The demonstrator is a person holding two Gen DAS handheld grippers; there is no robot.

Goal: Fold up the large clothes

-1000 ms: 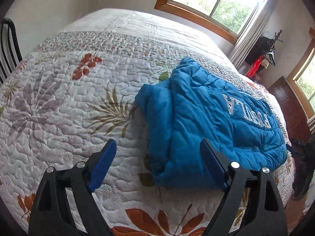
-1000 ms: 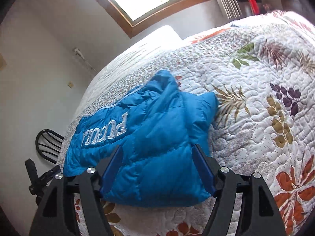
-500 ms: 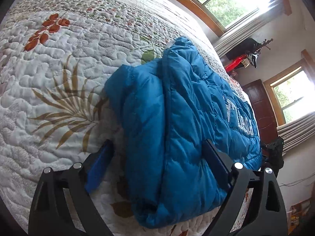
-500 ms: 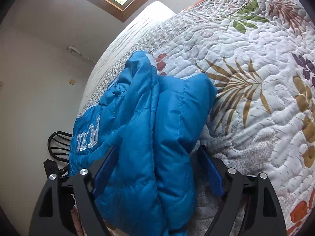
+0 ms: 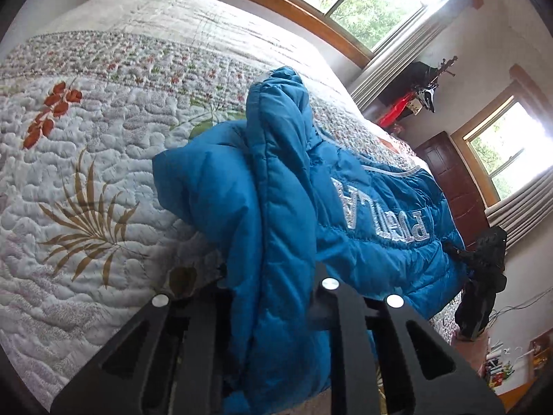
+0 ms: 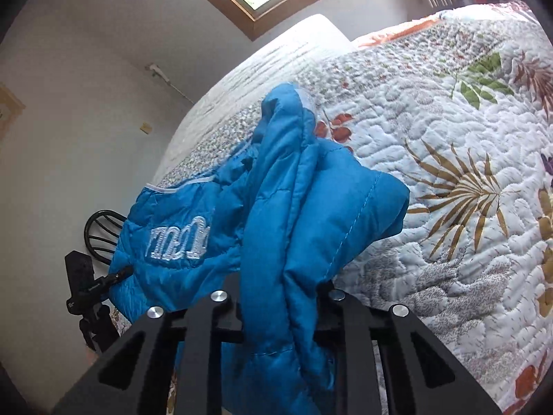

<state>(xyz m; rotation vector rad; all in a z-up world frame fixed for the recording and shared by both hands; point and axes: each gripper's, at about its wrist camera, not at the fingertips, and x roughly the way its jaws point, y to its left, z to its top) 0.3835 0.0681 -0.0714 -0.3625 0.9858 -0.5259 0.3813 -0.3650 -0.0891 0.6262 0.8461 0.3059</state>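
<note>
A blue puffer jacket (image 5: 363, 249) with white lettering lies on a floral quilted bed (image 5: 86, 131). My left gripper (image 5: 273, 276) is shut on a thick bunched fold at the jacket's near edge, and the fabric hides its pads. In the right wrist view the same jacket (image 6: 328, 207) rises in a pinched ridge from my right gripper (image 6: 280, 290). Its jaws are closing, with the padded fold squeezed between them. Both folds are lifted a little off the quilt (image 6: 466, 259).
A black chair (image 6: 100, 231) and a black device on a stand (image 6: 83, 287) sit beside the bed on one side. On the other side are a dark wooden door (image 5: 449, 186), a black object (image 5: 484, 276) and curtained windows. Bare quilt stretches beyond the jacket.
Both grippers moved in over the jacket's near edge and closed from wide open onto it. The fabric now bunches up between the jaws and is pulled upward.
</note>
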